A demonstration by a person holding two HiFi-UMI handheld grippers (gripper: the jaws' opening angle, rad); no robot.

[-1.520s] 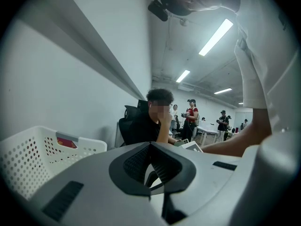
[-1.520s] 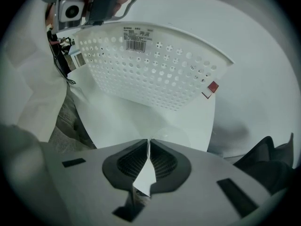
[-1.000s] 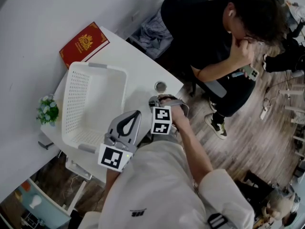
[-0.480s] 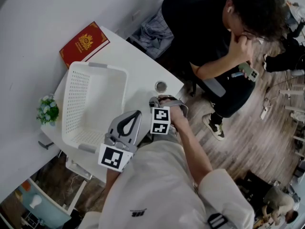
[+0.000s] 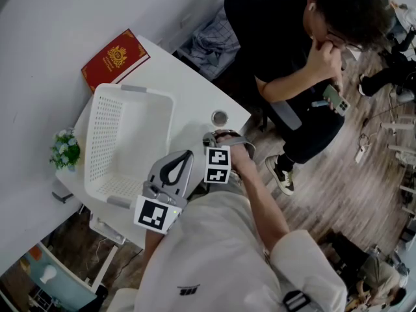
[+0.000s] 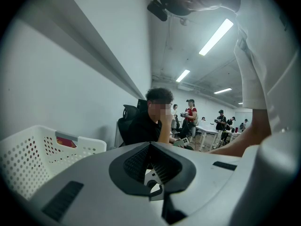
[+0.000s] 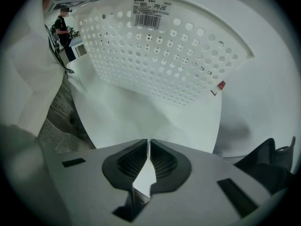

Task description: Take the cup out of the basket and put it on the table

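Note:
The small round cup (image 5: 220,117) stands upright on the white table (image 5: 188,90), outside the basket and near the table's right corner. The white perforated basket (image 5: 127,142) lies empty at the table's left. My right gripper (image 5: 210,138) is just on the near side of the cup, apart from it, with its jaws shut on nothing. In the right gripper view the jaw tips (image 7: 149,141) meet over the table, facing the basket's wall (image 7: 160,46). My left gripper (image 5: 188,154) hovers by the basket's near right corner, shut and empty (image 6: 150,145).
A red book (image 5: 115,58) lies at the table's far corner behind the basket. A small potted plant (image 5: 65,151) sits left of the basket. A person (image 5: 305,51) in black sits close to the table's right edge, holding a phone.
Both grippers, the cup and the basket stay where they were. Only the seated person has shifted, with the phone hand and foot moving a little.

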